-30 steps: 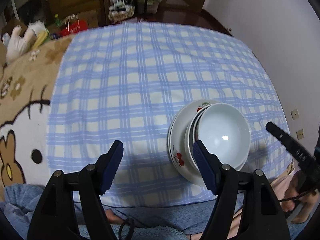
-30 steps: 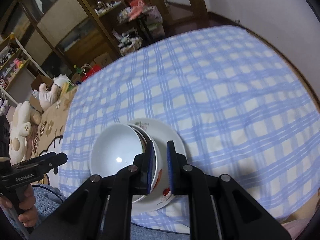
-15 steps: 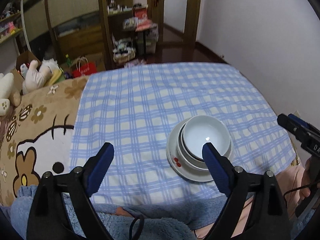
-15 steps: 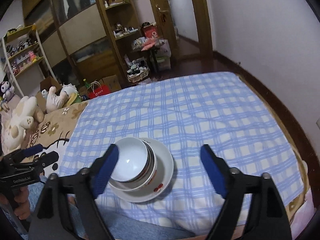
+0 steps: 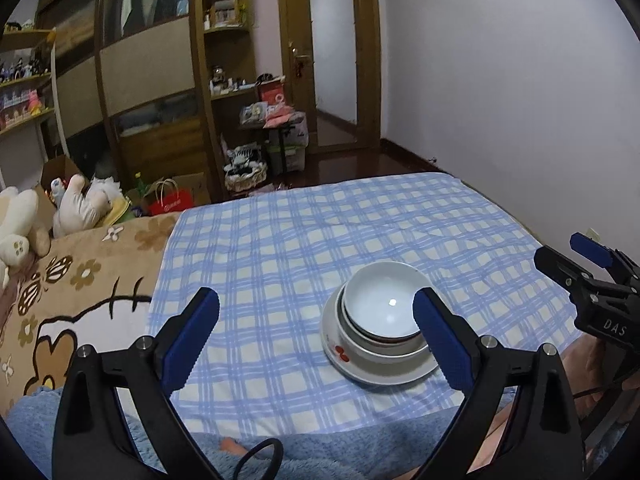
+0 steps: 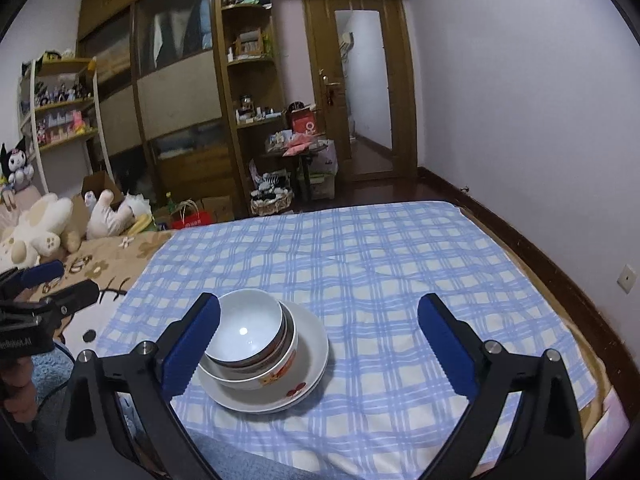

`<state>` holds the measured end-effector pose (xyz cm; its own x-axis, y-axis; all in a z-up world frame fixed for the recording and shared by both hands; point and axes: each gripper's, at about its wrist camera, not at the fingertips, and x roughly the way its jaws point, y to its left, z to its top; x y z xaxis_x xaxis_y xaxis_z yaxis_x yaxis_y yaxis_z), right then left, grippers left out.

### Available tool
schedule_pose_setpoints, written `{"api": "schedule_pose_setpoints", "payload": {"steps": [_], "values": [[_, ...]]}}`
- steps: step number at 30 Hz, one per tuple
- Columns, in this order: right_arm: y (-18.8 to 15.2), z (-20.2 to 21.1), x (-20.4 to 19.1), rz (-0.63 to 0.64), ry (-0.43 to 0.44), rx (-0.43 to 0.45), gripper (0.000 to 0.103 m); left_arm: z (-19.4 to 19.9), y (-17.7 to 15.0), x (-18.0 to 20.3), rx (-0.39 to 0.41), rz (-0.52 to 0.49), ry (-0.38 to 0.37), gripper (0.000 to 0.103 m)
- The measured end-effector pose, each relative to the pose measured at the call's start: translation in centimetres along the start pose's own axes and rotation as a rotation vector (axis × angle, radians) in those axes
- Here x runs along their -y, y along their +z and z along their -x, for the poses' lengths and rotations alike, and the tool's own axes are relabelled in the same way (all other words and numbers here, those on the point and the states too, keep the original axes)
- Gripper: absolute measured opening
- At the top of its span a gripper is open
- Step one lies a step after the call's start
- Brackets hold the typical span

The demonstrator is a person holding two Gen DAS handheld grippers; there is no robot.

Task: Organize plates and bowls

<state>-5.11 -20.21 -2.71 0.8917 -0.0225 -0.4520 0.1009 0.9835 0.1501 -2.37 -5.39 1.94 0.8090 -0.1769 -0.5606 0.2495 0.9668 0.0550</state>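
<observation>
Resting near the front edge of the blue checked cloth [image 5: 320, 240], the stack has a white bowl [image 5: 380, 306] nested in a second bowl with a red and orange print [image 6: 276, 376], both sitting on a white plate [image 5: 384, 372] with red cherry marks. The left gripper [image 5: 316, 336] hangs above the cloth, its blue pads widening with only cloth and the stack's left side seen between them, nothing pinched. The right gripper [image 6: 318, 340] likewise spreads its jaws, gripping nothing, the stack behind its left pad; a brown cartoon blanket [image 5: 72, 280] lies beside the cloth
</observation>
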Motion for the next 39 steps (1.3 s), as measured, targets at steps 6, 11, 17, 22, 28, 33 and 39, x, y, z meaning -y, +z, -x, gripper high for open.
{"api": "schedule_pose_setpoints", "payload": {"steps": [6, 11, 17, 22, 28, 33, 39], "values": [[-0.7, 0.2, 1.0, -0.025, -0.039, 0.078, 0.103, -1.8, -1.1, 0.9, -0.004, -0.016, 0.029, 0.096], [-0.7, 0.4, 1.5, -0.021, -0.066, 0.130, 0.103, -3.3, -1.3, 0.9, -0.028, -0.004, 0.022, 0.096], [-0.7, -0.5, 2.2, -0.059, -0.063, 0.123, 0.103, -4.8, -1.3, 0.2, -0.050, 0.023, 0.030, 0.096], [-0.8, -1.1, 2.6, -0.072, -0.074, 0.104, 0.103, -5.1, -1.2, 0.2, -0.042, 0.026, 0.039, 0.096], [-0.8, -1.7, 2.7, -0.073, -0.082, 0.085, 0.103, -5.1, -1.2, 0.2, -0.042, 0.024, 0.042, 0.096], [-0.8, -1.8, 2.1, -0.043, -0.084, 0.072, 0.103, -5.2, -1.2, 0.0, -0.052, 0.023, 0.047, 0.096], [-0.9, -1.9, 1.6, -0.016, -0.092, 0.064, 0.103, -5.5, -1.4, -0.4, -0.071, 0.040, 0.049, 0.096]]}}
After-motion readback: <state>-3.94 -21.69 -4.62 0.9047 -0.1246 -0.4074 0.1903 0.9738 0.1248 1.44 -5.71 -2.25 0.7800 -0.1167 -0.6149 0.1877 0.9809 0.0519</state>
